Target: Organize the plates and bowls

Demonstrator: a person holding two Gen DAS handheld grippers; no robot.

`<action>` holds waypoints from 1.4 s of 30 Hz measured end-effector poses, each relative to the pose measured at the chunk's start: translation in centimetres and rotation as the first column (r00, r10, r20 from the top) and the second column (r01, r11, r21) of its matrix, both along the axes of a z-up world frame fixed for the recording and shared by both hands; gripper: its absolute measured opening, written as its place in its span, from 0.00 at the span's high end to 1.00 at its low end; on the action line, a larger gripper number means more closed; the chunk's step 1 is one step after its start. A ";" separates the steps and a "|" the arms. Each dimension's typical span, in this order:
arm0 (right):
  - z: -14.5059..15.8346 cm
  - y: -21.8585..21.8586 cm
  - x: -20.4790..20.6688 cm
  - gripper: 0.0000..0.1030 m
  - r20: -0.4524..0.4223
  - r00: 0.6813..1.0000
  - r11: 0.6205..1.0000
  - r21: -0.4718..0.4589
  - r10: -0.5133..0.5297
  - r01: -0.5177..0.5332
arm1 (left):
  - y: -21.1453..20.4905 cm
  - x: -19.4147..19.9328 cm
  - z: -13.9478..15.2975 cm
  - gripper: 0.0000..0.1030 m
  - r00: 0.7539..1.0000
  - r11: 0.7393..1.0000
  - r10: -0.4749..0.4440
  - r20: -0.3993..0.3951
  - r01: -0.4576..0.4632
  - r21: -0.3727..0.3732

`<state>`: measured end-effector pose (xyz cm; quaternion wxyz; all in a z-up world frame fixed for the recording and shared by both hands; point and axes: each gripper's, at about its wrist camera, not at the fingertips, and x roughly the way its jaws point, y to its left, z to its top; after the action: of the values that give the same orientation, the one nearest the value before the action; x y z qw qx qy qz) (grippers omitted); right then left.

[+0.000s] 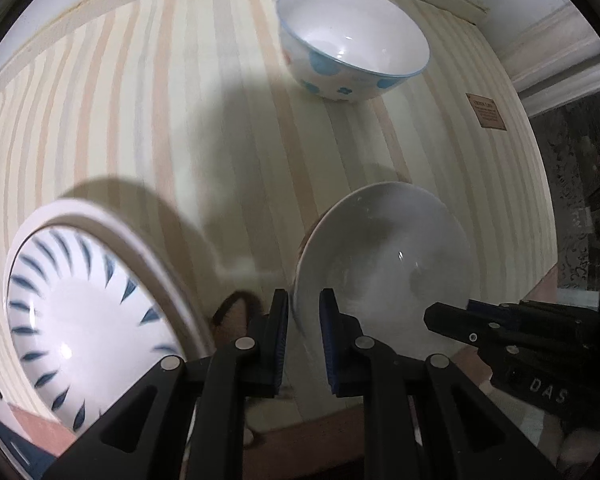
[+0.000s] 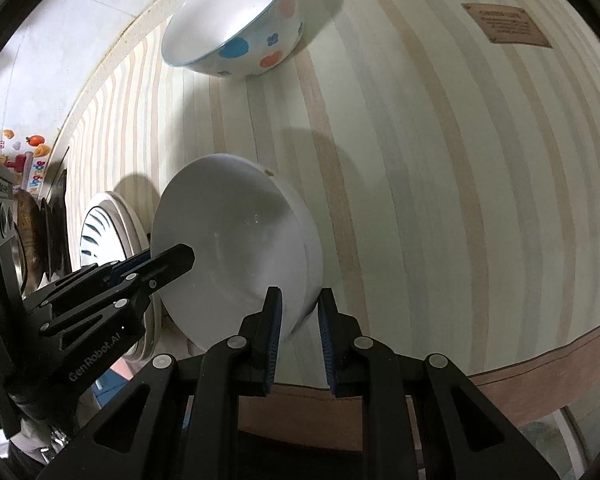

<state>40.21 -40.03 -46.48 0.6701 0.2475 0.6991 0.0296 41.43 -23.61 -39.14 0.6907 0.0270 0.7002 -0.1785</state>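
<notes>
Straddling the plain white bowl's [image 1: 384, 256] rim, both grippers are seen slightly spread: the left gripper [image 1: 304, 300] at one edge, the right gripper [image 2: 298, 300] at the other. Left of this bowl lies the blue-striped plate [image 1: 84, 316]; beyond it stands the dotted bowl [image 2: 236, 20] on the striped table [image 2: 440, 180].

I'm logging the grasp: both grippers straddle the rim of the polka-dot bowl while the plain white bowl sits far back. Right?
Swapped. In both wrist views, the left gripper and right gripper straddle the plain white bowl; the polka-dot bowl sits untouched far back.
</notes>
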 end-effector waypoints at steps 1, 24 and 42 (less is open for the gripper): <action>0.0 0.1 0.1 0.79 -0.014 1.000 1.000 0.016 0.003 -0.002 | 0.2 0.0 0.5 0.86 1.000 1.000 0.007 -0.007 -0.007 -0.005; 4.9 -6.0 14.5 0.46 0.195 0.978 0.996 -0.047 -0.068 0.079 | -3.3 16.1 1.9 0.63 0.993 0.995 0.096 0.073 -0.098 0.019; -0.1 -5.2 16.5 0.87 0.147 0.986 0.996 -0.032 -0.076 0.081 | -5.4 15.6 -0.3 0.87 0.993 0.999 0.034 0.111 -0.037 0.019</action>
<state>56.74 -45.19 -46.57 0.7246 0.2594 0.6385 0.0081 57.05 -28.96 -39.42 0.7311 0.0316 0.6631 -0.1571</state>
